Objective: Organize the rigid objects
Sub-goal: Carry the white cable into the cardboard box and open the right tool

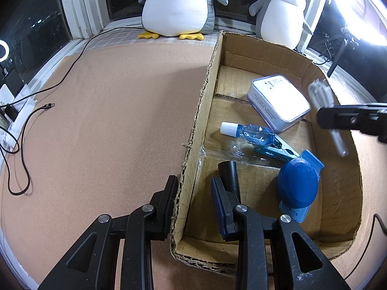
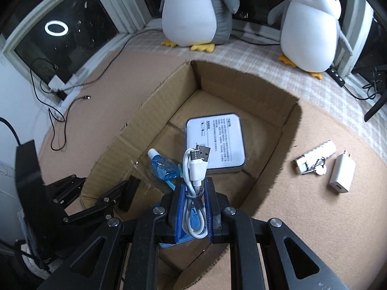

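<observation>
Cables (image 1: 21, 130) trail along the tabletop's left edge; left tongs (image 1: 196, 200) stand wide, straddling the left wall of the cardboard box (image 1: 200, 101), one finger outside, one inside; within the box lie a black nozzle (image 1: 229, 171), a blue bottle (image 1: 251, 133), a teal clip (image 1: 278, 151), a blue round case (image 1: 297, 183) and a white tin (image 1: 278, 101); right tongs (image 2: 193, 207) hang over the box, clamped on a coiled white USB cable (image 2: 194, 169); toward the tabletop's right edge sit what may be a keyring tag (image 2: 314, 157) and a white charger (image 2: 342, 174).
</observation>
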Tool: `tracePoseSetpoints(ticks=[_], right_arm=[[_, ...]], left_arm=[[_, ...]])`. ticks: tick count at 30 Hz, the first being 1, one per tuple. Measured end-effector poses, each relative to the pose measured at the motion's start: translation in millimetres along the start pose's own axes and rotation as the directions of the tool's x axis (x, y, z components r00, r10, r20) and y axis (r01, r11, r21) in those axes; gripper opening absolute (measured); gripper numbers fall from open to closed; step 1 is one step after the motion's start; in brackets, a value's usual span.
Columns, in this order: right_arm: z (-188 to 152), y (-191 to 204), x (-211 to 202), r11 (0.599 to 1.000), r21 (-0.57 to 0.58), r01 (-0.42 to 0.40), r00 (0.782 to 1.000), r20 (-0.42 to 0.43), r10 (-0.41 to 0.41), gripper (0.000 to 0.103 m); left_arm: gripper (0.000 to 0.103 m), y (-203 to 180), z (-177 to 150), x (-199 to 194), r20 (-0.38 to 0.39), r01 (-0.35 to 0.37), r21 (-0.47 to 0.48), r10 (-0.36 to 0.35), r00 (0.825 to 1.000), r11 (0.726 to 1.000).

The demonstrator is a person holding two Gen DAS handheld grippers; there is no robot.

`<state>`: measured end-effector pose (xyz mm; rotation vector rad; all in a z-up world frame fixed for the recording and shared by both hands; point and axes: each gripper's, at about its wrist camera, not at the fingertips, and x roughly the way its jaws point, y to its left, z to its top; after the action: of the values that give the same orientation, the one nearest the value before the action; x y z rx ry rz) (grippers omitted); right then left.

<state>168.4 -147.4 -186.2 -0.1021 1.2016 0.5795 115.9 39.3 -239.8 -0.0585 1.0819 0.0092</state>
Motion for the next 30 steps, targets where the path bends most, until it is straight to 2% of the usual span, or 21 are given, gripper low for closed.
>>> tracePoseSetpoints(ticks=[15,16,18,19,20,30], right_arm=[[-2.1,6.6,14.8,0.999,-0.03,0.032,0.999,-0.029,-0.033,0.015],[-1.6,7.4,14.4,0.999,-0.029,0.029,0.999,-0.025,-0.03,0.016],[-0.6,6.9,11.5,1.0,-0.021,0.018,1.0,-0.012,-0.019,0.024],[-0.1,6.9,10.5,1.0,-0.019,0.016,1.0,-0.007,-0.017,0.034],[0.4,6.9,8.7,1.0,-0.017,0.013,1.0,0.0,-0.013,0.039],[0.1,5.3,2.5,1.0,-0.009,-0.004,1.0,0.013,0.004,0.04]], left_arm=[[0.031,0.6,-0.1,-0.3,0.0,0.001,-0.001,-0.001,1.0,1.0],[0.031,0.6,-0.2,-0.3,0.0,0.001,-0.001,-0.001,1.0,1.0],[0.031,0.6,-0.1,-0.3,0.0,0.001,-0.001,-0.001,1.0,1.0],[0.031,0.7,-0.1,-0.3,0.0,0.001,-0.002,-0.001,1.0,1.0],[0.031,0.7,0.0,-0.3,0.0,0.001,-0.003,-0.001,1.0,1.0],[0.031,1.1,0.2,-0.2,0.0,0.002,-0.003,-0.002,1.0,1.0]])
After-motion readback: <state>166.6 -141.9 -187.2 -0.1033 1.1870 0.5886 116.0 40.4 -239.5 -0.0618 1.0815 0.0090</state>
